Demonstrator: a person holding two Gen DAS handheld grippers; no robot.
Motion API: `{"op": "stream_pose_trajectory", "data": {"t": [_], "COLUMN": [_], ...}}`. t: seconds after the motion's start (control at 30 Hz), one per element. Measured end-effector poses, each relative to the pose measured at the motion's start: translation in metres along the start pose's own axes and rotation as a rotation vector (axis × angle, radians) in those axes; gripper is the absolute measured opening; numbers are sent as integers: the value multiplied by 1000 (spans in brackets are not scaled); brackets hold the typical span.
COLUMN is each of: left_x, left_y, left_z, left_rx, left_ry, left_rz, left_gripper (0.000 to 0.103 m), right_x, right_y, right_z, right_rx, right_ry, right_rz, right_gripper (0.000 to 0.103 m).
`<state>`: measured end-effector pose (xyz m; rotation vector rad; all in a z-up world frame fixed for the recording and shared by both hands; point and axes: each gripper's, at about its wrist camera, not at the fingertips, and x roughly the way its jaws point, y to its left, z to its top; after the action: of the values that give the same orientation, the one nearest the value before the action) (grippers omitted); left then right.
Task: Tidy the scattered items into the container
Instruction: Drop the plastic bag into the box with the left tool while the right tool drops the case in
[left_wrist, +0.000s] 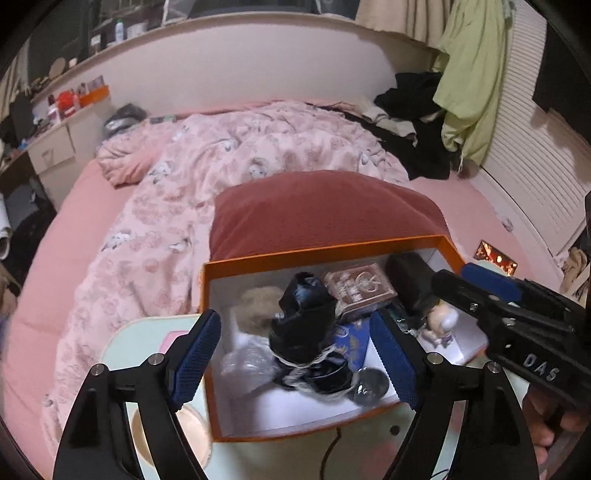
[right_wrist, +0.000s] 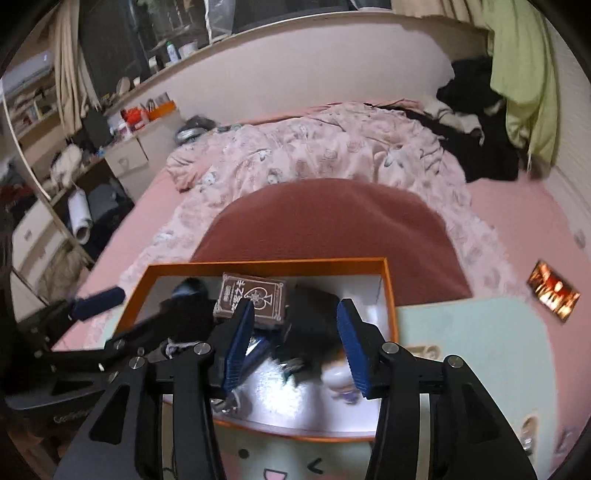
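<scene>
Left claw (left_wrist: 295, 354) agape above orange box (left_wrist: 325, 251).

Left gripper (left_wrist: 295, 354) gapes empty over the filled orange box (left_wrist: 325, 251)

We saw an orange box (left_wrist: 325, 254) that looked like stiff matt cardboard, with a smooth white lining, at the lower centre of the left wrist view. Inside it a brown card pack (left_wrist: 356, 288) appeared to be printed paperboard with a slight sheen, a crumpled clear bag (left_wrist: 245, 360) looked like glossy thin plastic, and a black bundle (left_wrist: 306, 317) shone like plastic film. Behind the box, the dark red cushion (left_wrist: 325, 206) was matt woven cloth, and the pink quilt (left_wrist: 221, 166) was soft printed fabric. The left gripper (left_wrist: 295, 360) had matt black plastic arms, silvery metal pins and rough, ribbed blue pads (left_wrist: 194, 356).
</scene>
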<state>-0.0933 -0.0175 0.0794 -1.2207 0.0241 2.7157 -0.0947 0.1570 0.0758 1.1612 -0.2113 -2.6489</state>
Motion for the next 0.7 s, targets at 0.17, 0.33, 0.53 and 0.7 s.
{"op": "stream_pose_trajectory", "data": {"t": [0.17,0.33,0.53,0.7], "left_x": [-14,-26,-44,-59], "left_y": [9,11,0,-10], "left_z": [-8,-19,-32,-58], "left_rx": [-36,-61,3,27], "left_ry": [-10,24,-12,-3], "left_rz": [53,0,82,64], "left_gripper": [95,99,99,99], "right_x": [-20,-36,-41,-54], "right_y": [4,13,17,15], "right_z": [-11,-22,-34,-48], "right_rx": [-18,-75,-115,-109], "right_ry": [-50,-74,-92,-105], "right_rz": [-35,-83,-107,-115], "right_gripper": [62,71,71,71]}}
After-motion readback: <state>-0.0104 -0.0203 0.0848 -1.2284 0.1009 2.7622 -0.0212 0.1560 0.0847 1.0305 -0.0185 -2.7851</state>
